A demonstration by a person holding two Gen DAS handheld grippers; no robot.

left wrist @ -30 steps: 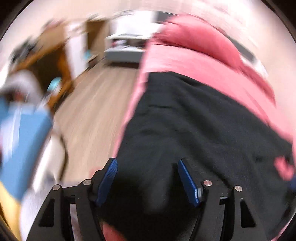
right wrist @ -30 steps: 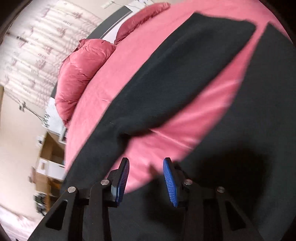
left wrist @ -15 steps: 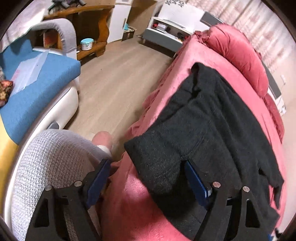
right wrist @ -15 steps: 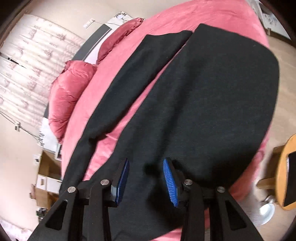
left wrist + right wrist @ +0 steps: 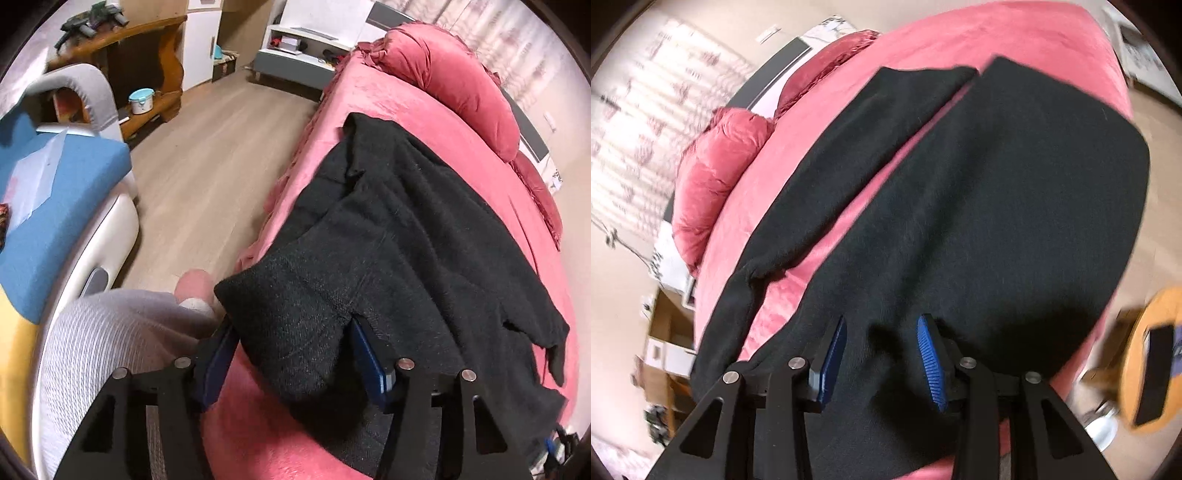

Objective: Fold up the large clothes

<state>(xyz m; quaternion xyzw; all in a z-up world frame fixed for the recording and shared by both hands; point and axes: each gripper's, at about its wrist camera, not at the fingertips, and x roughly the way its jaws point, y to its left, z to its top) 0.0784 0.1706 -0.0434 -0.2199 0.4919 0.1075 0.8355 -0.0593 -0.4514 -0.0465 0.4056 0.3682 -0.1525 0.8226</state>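
Pink bed [image 5: 417, 110]: black garment [image 5: 406, 236] spread; both tools' jaws apart, nothing gripped.

No legible text, label, brand, number or sign appears in either wrist view. A white sheet on the wall [image 5: 555, 176] beyond the bed's head end carries dark marks, too small to read. The curtain [image 5: 631, 122] pattern is blurred and forms no readable characters.
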